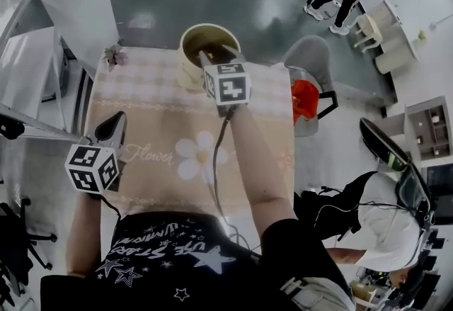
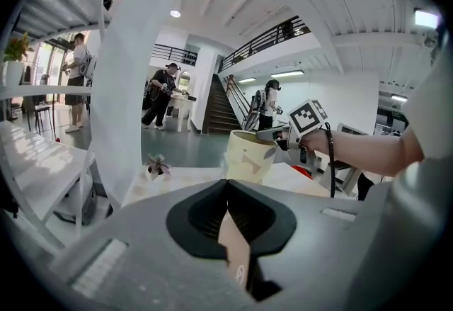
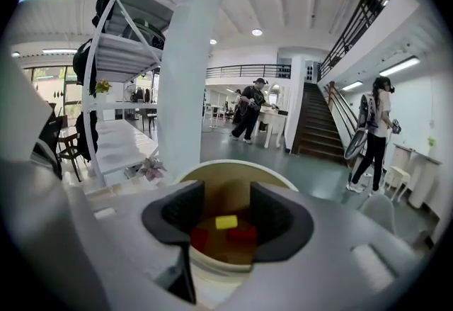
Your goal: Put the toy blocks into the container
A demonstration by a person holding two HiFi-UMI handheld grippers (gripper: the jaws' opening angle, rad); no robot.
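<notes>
The cream round container (image 1: pixel 185 40) stands at the far end of the table (image 1: pixel 156 111). My right gripper (image 1: pixel 218 58) reaches over its near rim. In the right gripper view, the right gripper (image 3: pixel 226 196) is open above the container (image 3: pixel 233 164), with nothing pressed between its pads. Inside lie a yellow block (image 3: pixel 226 222) and two red blocks (image 3: pixel 242 234). My left gripper (image 1: pixel 117 122) hovers at the table's left edge. Its jaws (image 2: pixel 226 185) are shut and empty. From there the container (image 2: pixel 249 155) and the right gripper (image 2: pixel 272 136) show ahead.
A small potted plant (image 1: pixel 113 56) sits on the table's far left corner. A grey chair with a red item (image 1: pixel 306 100) stands off the right side. A person in white (image 1: pixel 382 224) crouches lower right. A white pillar (image 2: pixel 124 90) rises left.
</notes>
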